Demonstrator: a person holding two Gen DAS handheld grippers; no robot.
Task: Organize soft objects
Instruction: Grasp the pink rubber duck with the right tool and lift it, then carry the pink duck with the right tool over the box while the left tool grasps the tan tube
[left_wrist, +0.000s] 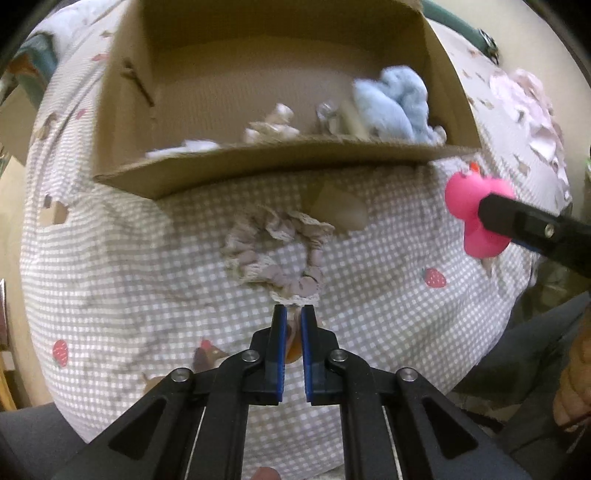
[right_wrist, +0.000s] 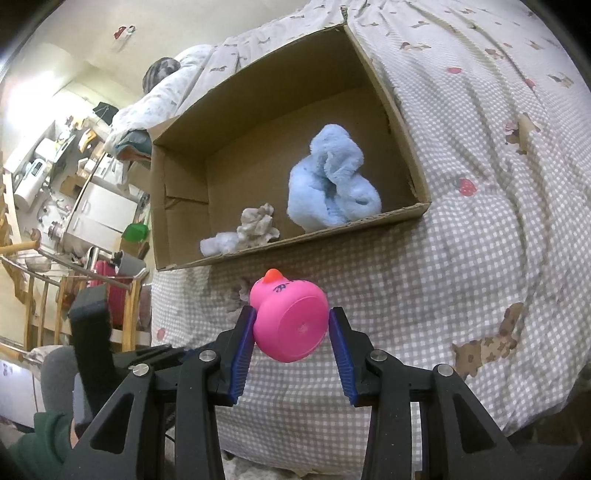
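Carrying the pink duck (right_wrist: 290, 325) clamped in the right gripper (right_wrist: 291, 332) toward the cardboard box (right_wrist: 295, 242); left gripper (left_wrist: 293, 314) pinching the scrunchie (left_wrist: 275, 254) near the box's front edge; next calls for lifting over that edge

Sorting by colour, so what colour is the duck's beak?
Orange; the beak on the pink duck shows best in the right wrist view.

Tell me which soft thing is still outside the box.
The scrunchie, lying on the checked bedspread before the box; the blue plush and rags are inside.
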